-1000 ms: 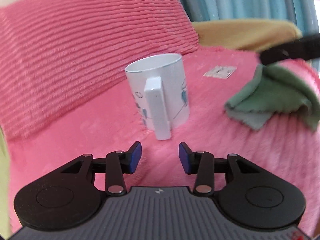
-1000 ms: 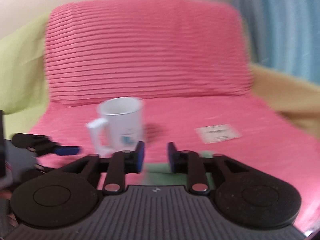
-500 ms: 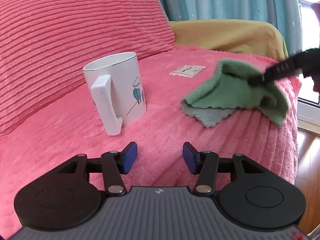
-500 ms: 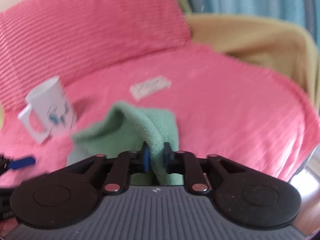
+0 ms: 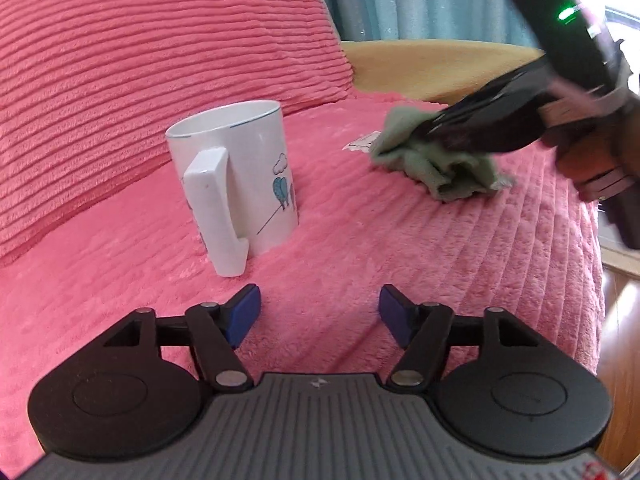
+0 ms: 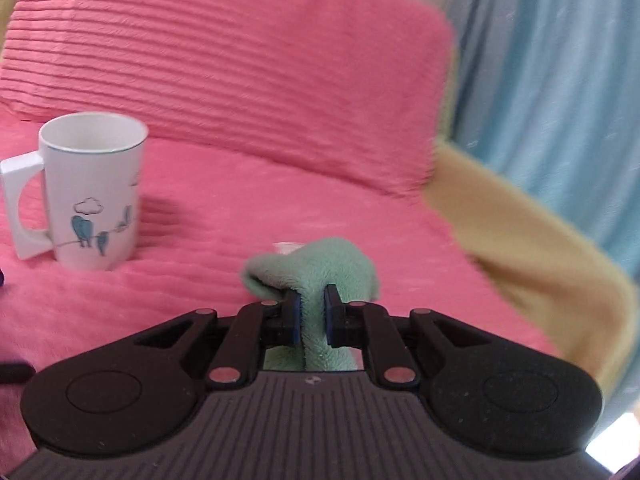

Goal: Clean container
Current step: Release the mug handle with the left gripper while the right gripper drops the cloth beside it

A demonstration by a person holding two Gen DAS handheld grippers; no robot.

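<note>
White mug (image 5: 236, 184) with blue bird print stands upright on a pink ribbed blanket (image 5: 360, 264) covering a sofa seat. Handle faces the left wrist camera; in the right wrist view the handle points left. Mug looks empty inside from the right wrist view.

Left gripper (image 5: 320, 312) hovers low over the blanket just in front of the mug, fingers wide apart, blue pads (image 5: 244, 312) bare, nothing between them. Not touching the mug.

Right gripper (image 6: 312, 316) has its fingers clamped on a green cloth (image 6: 320, 272), a fold of it pinched between the pads. Cloth bunched up, lower part looks to rest on the blanket to the right of the mug, apart from it. In the left wrist view the cloth (image 5: 440, 164) sits under the black gripper body, a person's hand (image 5: 592, 160) gripping the handle, green light lit on top. That part is motion-blurred.

Small white tag or paper (image 5: 360, 142) lies on the blanket just behind the cloth, mostly hidden.

Pink ribbed cushion (image 6: 224, 60) stands behind the mug as backrest. Yellow armrest (image 6: 540, 248) to the right, blue curtain (image 6: 560, 80) behind it.
</note>
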